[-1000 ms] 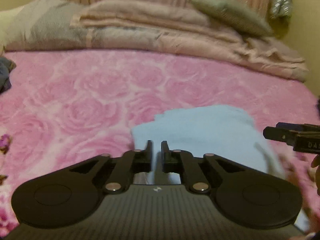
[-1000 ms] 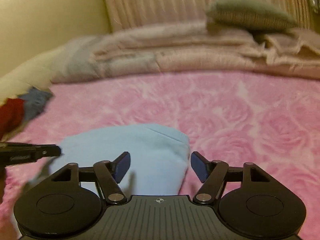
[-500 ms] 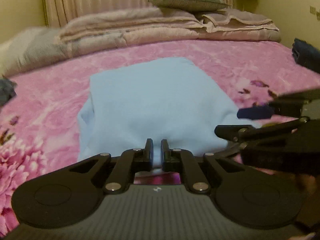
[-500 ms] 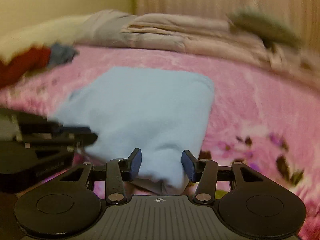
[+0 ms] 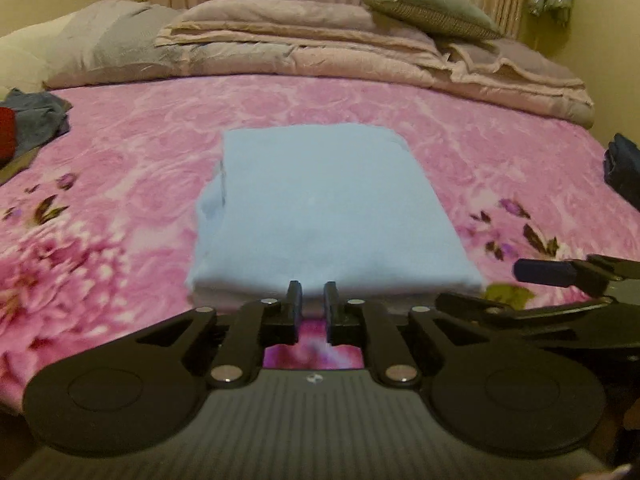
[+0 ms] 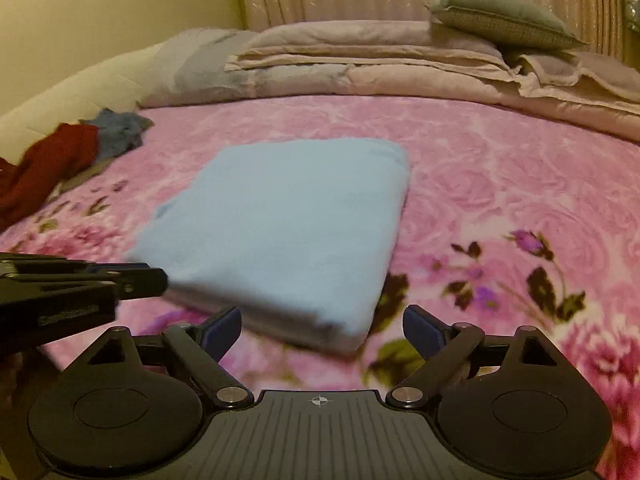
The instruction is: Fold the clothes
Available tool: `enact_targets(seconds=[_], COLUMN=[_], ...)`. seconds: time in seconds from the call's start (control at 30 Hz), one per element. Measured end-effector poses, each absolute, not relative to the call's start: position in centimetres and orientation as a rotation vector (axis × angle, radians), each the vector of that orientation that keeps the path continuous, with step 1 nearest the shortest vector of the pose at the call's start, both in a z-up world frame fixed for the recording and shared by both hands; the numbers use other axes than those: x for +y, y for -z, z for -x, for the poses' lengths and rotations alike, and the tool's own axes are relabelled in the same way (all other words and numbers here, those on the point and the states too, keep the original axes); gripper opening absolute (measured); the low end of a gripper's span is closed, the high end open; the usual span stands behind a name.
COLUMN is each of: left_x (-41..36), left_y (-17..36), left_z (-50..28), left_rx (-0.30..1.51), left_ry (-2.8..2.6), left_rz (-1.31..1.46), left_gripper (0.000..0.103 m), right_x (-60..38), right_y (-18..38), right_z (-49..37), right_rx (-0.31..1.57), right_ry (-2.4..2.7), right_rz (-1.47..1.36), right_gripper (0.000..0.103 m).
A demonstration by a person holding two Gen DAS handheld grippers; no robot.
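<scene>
Nearest, at 6 o'clock in the left view: left gripper (image 5: pixel 312 294), fingers drawn almost together with a narrow slit between, pinching nothing, pink bedspread (image 5: pixel 132 152) visible through the gap. At 6 in the right view: right gripper (image 6: pixel 322 326), fingers spread wide, empty, just short of the cloth's near corner.

Just beyond both: blue garment (image 6: pixel 280 216), lying flat at centre of the bedspread as a neat stacked rectangle, free of either tool. Looks folded and released, so this piece seems done.

Farther, at 9 to 10 o'clock: red garment (image 6: pixel 44 164) and grey-blue garment (image 6: pixel 118 132), crumpled, probably still to fold. At 3 in the left view: dark item (image 5: pixel 624 168), shape unclear.

At 12: stacked quilts (image 6: pixel 380 56), cushion (image 6: pixel 500 20).
</scene>
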State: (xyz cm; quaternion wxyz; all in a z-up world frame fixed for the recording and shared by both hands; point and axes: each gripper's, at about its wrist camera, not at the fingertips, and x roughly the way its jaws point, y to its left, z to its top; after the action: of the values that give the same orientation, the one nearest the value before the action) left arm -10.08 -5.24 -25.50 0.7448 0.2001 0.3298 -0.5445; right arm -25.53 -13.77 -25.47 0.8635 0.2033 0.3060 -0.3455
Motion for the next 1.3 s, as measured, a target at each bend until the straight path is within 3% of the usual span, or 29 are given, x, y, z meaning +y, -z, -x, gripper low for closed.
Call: enact_targets(seconds=[0.07,0.53,1.3], left_x=[-4.5,1.5,8.4], left_y=[25.0,21.3,17.3], left_z=[10.7,15.0,18.7], left_rx=[0.738,0.711,0.603], left_ry=[1.168,1.098,1.095], left_rz=[-0.460,-0.500,-0.453], left_gripper=[0.018,0.028,0.029], right_x=[-12.9,-8.4,-2.5], right_y=[24.9,22.3,18.3], right_z=[26.3,30.4,33.1], right_rx=[0.662,0.713,0.596], right_ry=[0.738,0.836,0.804], right_rz=[-0.432,-0.501,-0.447], right_gripper=[0.091,0.091,0.091])
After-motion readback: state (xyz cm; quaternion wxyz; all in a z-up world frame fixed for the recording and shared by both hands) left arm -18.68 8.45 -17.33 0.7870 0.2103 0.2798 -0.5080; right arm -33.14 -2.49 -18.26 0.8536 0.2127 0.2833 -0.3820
